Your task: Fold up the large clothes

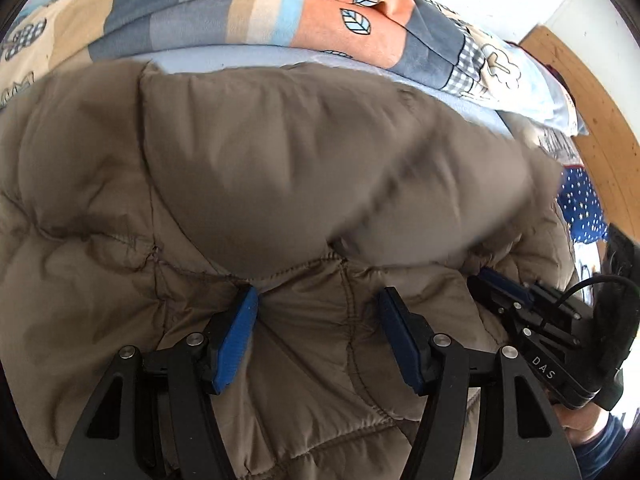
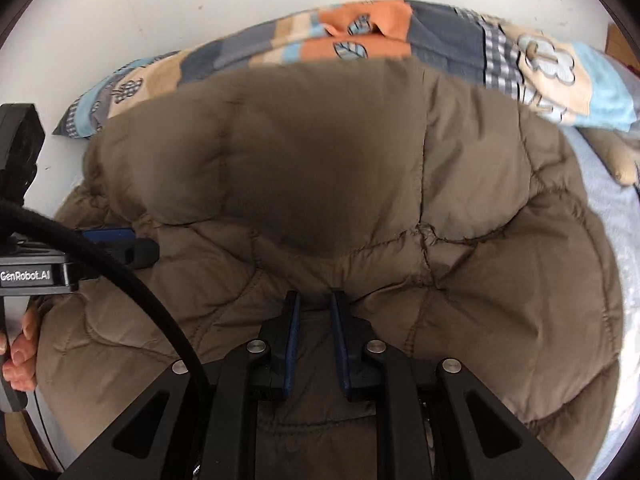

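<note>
A puffy brown quilted jacket (image 1: 260,168) (image 2: 320,152) lies spread over the bed, with a padded flap folded over its middle. My left gripper (image 1: 316,300) points down onto it. Its blue pads (image 1: 240,320) stand wide apart, with quilted fabric bulging between them and no pinch visible. My right gripper (image 2: 316,304) is shut, a thin ridge of jacket fabric caught between its narrow blue pads (image 2: 294,340). In the left wrist view the right gripper (image 1: 490,278) digs into the jacket at the right. In the right wrist view the left gripper (image 2: 128,242) rests on the jacket's left side.
A patchwork quilt (image 1: 320,20) (image 2: 360,36) lies bunched behind the jacket, on a pale blue sheet (image 2: 608,216). A white wall (image 2: 160,8) stands behind the bed. A wooden board (image 1: 580,92) and a blue dotted cloth (image 1: 580,204) sit at the right. A hand (image 2: 20,344) and a black cable (image 2: 120,272) are at the left.
</note>
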`<state>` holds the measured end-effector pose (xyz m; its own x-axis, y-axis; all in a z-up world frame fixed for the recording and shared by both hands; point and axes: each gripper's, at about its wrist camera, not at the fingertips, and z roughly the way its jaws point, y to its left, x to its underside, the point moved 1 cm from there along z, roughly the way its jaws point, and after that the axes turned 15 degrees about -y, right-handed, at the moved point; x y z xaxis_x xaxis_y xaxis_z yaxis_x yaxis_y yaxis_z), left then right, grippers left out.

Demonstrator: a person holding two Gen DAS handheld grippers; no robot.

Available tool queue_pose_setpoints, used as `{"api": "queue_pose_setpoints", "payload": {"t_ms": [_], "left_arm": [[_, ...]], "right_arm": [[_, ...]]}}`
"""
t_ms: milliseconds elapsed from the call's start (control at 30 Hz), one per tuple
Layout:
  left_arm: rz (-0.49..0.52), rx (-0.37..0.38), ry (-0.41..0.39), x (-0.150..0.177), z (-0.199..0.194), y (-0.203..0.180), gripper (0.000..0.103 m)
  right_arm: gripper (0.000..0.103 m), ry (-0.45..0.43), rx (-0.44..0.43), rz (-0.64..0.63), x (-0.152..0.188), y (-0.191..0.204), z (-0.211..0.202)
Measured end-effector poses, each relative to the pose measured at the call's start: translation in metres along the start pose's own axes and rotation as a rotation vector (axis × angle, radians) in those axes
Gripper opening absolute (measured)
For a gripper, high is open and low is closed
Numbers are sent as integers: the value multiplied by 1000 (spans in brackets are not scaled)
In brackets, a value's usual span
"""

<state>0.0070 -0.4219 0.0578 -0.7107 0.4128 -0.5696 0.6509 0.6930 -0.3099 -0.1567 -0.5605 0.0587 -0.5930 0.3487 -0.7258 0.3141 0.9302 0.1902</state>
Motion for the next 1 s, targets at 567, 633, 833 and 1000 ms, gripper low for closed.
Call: {"api": "queue_pose_setpoints", "payload": {"t_ms": [567,633,833,1000], "left_arm": [[42,-50,-294,80,-154,-26,61],[14,-84,-311,97,-173,-17,61],[-109,-182,-357,126,-207,16,63],[-82,-229,-368,127,-192,32,64]], "right_arm": [[38,-142,-22,162,35,11,-134],[38,-136,5,155,44,15,-148],[38,-162,26,249,70,29,-186],[38,-195,29,200,66,43,-190]]}}
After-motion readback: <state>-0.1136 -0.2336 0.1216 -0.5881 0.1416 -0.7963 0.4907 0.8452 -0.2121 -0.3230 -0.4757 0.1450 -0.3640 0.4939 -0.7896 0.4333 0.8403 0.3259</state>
